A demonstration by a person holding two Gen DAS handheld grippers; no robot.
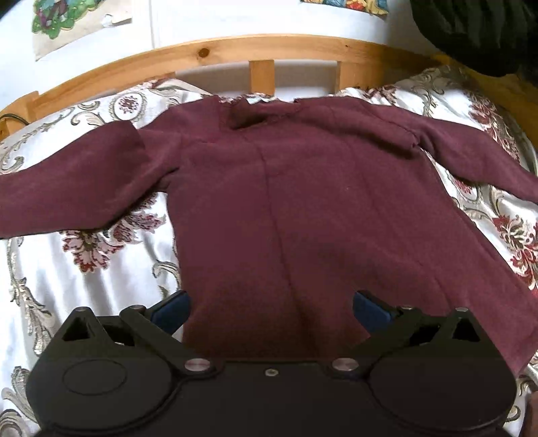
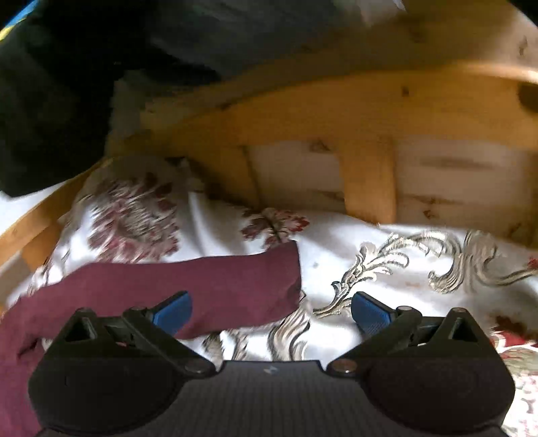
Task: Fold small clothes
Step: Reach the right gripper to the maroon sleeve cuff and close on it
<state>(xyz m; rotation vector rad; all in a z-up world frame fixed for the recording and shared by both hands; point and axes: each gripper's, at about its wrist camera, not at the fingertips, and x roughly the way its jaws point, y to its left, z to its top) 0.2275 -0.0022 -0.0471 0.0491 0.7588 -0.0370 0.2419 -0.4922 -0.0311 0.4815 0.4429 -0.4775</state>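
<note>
A small maroon long-sleeved shirt (image 1: 296, 201) lies flat on a floral bedspread (image 1: 84, 255), collar toward the headboard, both sleeves spread out. My left gripper (image 1: 270, 309) is open, its blue fingers above the shirt's bottom hem. My right gripper (image 2: 270, 311) is open and empty above the end of the shirt's right sleeve (image 2: 188, 285), whose cuff lies between the fingers and a little ahead.
A wooden bed frame with slats (image 1: 262, 75) curves round the far edge of the bed; it also shows in the right wrist view (image 2: 366, 181). Dark cloth (image 2: 67, 84) hangs at the upper left there. Pictures (image 1: 64, 16) hang on the white wall.
</note>
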